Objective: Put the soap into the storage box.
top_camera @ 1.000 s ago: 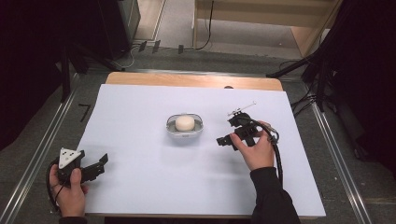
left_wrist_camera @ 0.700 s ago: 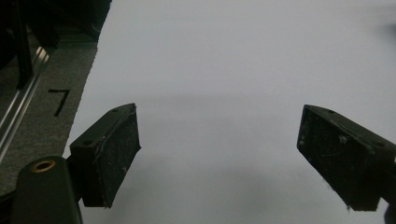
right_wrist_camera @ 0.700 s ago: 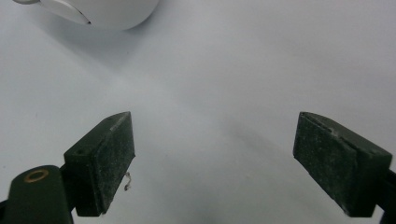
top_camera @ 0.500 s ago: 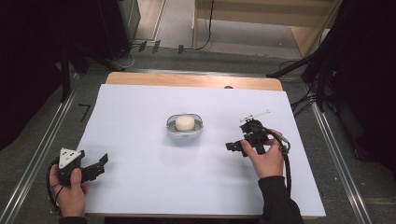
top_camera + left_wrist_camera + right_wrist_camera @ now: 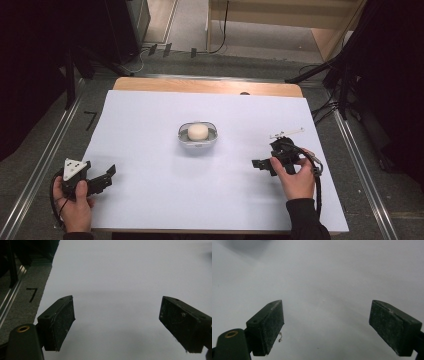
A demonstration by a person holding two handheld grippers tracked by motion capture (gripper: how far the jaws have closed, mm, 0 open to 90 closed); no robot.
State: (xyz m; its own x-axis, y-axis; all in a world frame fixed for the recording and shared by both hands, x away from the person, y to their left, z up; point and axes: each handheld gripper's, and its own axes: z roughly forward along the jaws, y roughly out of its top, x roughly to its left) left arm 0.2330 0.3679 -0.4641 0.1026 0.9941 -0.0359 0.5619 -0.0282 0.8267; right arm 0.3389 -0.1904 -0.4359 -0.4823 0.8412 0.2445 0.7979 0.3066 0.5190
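Observation:
A small clear bowl (image 5: 198, 141) sits mid-table with a pale round object (image 5: 197, 131) inside it. My left gripper (image 5: 107, 176) rests at the table's front left corner, held by a hand, its jaws open and nothing between them. In the left gripper view the left gripper (image 5: 117, 325) has bare white table between its two black pads. My right gripper (image 5: 260, 165) is at the right side of the table, to the right of and nearer than the bowl, pointing left. Its jaws stand wide apart with nothing in them, as the right gripper view (image 5: 327, 326) confirms.
The white table top (image 5: 150, 200) lies on a wooden board (image 5: 210, 86) that shows at the far edge. Metal rails (image 5: 45, 165) run along both sides over grey floor. Dark equipment and cables stand beyond the table.
My right hand has drawn its gripper away from the bowl, toward the right and nearer the front edge. The left hand has stayed still.

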